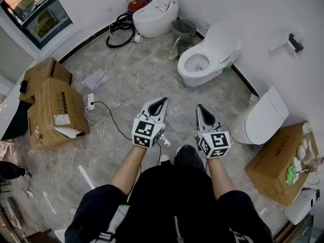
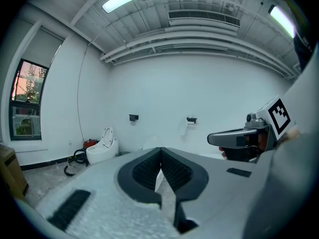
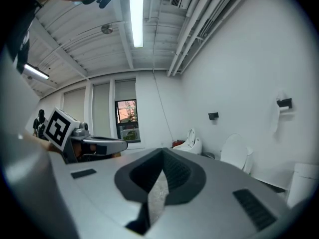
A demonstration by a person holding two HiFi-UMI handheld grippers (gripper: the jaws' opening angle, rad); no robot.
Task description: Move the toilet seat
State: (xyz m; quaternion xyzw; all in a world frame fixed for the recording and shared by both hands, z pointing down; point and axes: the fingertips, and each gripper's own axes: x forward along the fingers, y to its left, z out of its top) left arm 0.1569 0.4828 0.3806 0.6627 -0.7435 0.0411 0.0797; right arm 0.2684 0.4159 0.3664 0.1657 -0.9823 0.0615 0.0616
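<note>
In the head view three white toilets stand along the right wall. The far toilet [image 1: 154, 14] has its lid up, the middle toilet [image 1: 207, 57] has its seat and lid raised over an open bowl, and the near toilet [image 1: 263, 118] has its lid down. My left gripper [image 1: 164, 100] and right gripper [image 1: 199, 107] are held side by side above the floor, well short of all three. Both are shut with nothing between the jaws. The left gripper view shows its own shut tips [image 2: 160, 151] and the far toilet [image 2: 102, 148]. The right gripper view shows its shut tips [image 3: 162, 151] and the middle toilet [image 3: 237, 154].
Cardboard boxes [image 1: 53, 108] stand at the left and another box [image 1: 278, 161] at the right by the near toilet. A power strip with a cable [image 1: 91, 101] lies on the marble floor ahead. A black hose [image 1: 119, 27] and grey baskets [image 1: 185, 30] sit near the far toilet.
</note>
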